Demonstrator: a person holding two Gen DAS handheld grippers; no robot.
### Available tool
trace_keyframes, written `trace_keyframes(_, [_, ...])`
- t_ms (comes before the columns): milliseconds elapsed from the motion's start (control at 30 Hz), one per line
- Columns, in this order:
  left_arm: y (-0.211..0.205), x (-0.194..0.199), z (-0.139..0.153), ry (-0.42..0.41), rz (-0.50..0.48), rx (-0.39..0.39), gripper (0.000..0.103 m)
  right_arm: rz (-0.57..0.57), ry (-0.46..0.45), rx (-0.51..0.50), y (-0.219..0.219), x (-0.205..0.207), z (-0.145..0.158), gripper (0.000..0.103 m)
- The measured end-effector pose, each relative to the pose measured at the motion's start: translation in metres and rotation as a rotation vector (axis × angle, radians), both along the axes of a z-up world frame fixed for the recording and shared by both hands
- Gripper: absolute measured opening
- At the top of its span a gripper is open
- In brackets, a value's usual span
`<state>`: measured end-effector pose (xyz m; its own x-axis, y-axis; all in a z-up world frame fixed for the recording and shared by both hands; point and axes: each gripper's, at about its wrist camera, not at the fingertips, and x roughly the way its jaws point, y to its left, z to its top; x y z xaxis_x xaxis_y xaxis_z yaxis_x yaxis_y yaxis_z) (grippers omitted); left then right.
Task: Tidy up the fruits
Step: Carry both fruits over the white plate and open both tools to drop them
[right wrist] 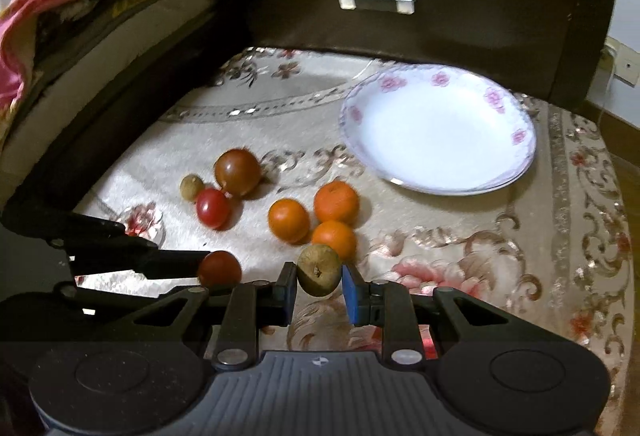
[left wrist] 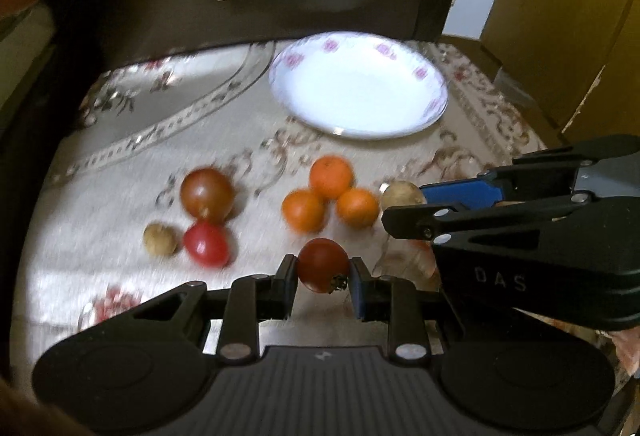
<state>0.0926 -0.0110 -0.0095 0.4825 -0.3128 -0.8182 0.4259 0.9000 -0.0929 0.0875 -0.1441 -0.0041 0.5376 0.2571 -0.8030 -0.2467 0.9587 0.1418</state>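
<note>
Two claws each hold one fruit, and the plate carries nothing yet.

Left wrist view: the left claw (left wrist: 323, 272) is clamped on a dark red tomato (left wrist: 322, 265), one finger on each side, stem end toward the camera. The frame is motion-blurred. On the floral cloth (left wrist: 120, 196) beyond lie a large brownish tomato (left wrist: 207, 194), a small red tomato (left wrist: 206, 244) touching it, and a tan round fruit (left wrist: 160, 238) just beside the red one. Three oranges (left wrist: 330, 196) sit in a touching cluster. The white plate (left wrist: 436, 84) with pink flowers stands farther back, near a dark drawer front (left wrist: 256, 8) with a metal handle. The right claw enters from the right, and its body reads "DAS".

Right wrist view: the right claw (right wrist: 319, 278) is closed on a greenish-brown round fruit (right wrist: 319, 269), just in front of the nearest orange. The left claw's fingers (right wrist: 176, 261) reach in from the left with the tomato at their tip. Whether either held fruit is clear of the cloth cannot be told.

Step in hand, as judged: both fruits are gripped and the carry to the plate is pending. The next move calls for lifting clear of the oranges, travelling forward to the plate, and releasing low to prevent rolling. No other writing is legible.
</note>
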Motion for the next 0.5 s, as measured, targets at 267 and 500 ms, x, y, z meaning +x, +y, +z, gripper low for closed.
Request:
trace_keyframes(267, [-0.029, 0.037, 0.014, -0.064, -0.037, 0.006, 0.034, -0.091, -0.057, 0.003, -0.027, 0.018, 0.017, 0.021])
trace_keyframes(500, [-0.043, 0.070, 0.013, -0.079, -0.041, -0.012, 0.034, -0.144, -0.074, -0.025, -0.050, 0.053, 0.017, 0.021])
